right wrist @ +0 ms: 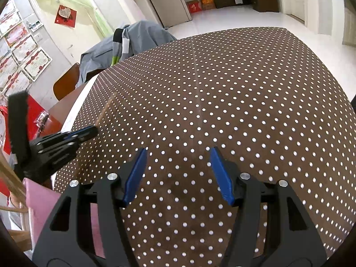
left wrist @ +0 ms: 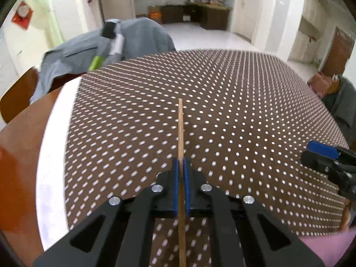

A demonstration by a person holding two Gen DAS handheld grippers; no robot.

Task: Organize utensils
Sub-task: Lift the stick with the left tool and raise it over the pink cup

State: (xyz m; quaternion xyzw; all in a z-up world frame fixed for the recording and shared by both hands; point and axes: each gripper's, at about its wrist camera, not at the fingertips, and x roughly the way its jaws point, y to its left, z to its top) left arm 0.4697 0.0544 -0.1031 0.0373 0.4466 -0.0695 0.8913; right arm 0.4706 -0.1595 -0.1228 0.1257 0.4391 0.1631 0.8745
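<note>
Left hand-held gripper (left wrist: 182,166) pinches wooden chopstick (left wrist: 180,129) above dotted tablecloth (left wrist: 244,111).

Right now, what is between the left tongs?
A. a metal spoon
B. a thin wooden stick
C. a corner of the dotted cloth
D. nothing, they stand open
B: the left tongs are shut on a thin wooden stick, which pokes out ahead over the dotted cloth.

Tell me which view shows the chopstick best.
Left wrist view: the chopstick runs sharp up the frame's middle, clamped in the left hand-held gripper. Right wrist view shows only a faint blurred streak of it beyond that gripper, over the dotted tablecloth.
</note>
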